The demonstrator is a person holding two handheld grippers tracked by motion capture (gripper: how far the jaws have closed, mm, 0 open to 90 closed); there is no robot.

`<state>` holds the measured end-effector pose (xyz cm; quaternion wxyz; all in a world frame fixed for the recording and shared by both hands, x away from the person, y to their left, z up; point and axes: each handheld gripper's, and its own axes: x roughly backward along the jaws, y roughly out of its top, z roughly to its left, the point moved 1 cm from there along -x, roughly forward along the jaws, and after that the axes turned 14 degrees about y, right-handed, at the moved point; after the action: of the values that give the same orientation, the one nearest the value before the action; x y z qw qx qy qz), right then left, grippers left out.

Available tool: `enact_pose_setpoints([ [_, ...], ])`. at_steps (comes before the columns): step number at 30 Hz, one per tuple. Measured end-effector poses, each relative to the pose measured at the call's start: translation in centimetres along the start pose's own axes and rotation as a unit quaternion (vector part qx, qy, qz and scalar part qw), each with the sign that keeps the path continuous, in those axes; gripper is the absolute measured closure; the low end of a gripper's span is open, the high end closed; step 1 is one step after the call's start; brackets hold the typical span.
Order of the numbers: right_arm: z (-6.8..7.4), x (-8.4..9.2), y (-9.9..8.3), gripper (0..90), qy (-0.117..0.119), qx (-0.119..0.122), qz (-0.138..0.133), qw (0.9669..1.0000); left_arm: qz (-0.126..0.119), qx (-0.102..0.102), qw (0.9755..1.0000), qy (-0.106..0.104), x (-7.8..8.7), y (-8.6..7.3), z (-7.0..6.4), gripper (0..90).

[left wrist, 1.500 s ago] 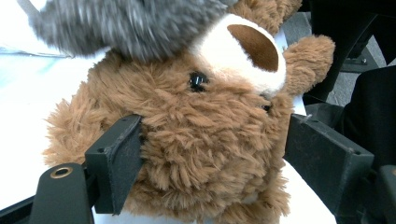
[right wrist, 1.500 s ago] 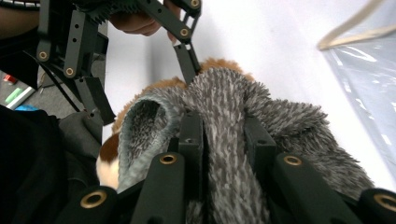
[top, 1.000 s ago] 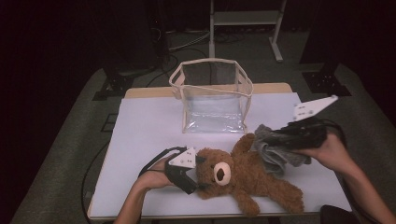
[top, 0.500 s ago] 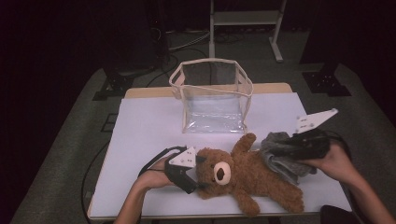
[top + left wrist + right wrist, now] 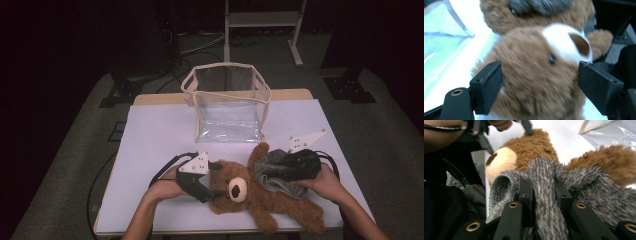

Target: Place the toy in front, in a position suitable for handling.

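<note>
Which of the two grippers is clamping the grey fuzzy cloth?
The right gripper: its jaws pinch the grey cloth over the bear's body. The left gripper straddles the teddy bear's head instead.

Bright table (image 5: pixel 160 135) amid dark surroundings; both close views blurred, overexposed

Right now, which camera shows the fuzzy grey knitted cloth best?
The right gripper view: the fuzzy grey knitted cloth is close up, pinched between the right gripper jaws. The high view shows it small, draped on the brown plush teddy bear; the left gripper view catches just an edge.
</note>
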<state>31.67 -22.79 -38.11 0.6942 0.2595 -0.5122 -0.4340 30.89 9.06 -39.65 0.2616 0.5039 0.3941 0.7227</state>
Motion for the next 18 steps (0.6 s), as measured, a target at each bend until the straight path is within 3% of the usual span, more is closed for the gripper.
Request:
enact_pose_setpoints([
  [1,0.8,0.2,-0.3,72.0,-0.006,0.009,0.0,0.9999,0.004,-0.006,1.0,-0.005,-0.4,0.2,-0.3,20.3],
  [4,1.2,1.2,-0.3,72.2,-0.013,0.017,0.003,0.9998,0.011,-0.013,0.9998,-0.005,-0.7,0.3,-0.5,20.2],
  [9,0.3,3.2,-0.3,72.2,-0.048,0.005,-0.011,0.9988,0.017,-0.012,0.9998,-0.001,-0.8,0.2,-0.3,20.0],
  [13,-0.4,2.9,-1.4,72.2,-0.039,-0.01,-0.024,0.9989,0.007,0.008,0.9999,-0.001,-0.7,0.1,-0.1,17.1],
  [15,0.0,2.5,-2.1,72.2,-0.039,-0.003,-0.031,0.9987,0.0,0.027,0.9996,0.0,-0.5,0.0,0.1,14.2],
  [18,0.7,2.4,-2.6,72.2,-0.04,0.006,-0.036,0.9985,-0.008,0.032,0.9994,0.013,0.1,0.1,0.2,10.1],
])
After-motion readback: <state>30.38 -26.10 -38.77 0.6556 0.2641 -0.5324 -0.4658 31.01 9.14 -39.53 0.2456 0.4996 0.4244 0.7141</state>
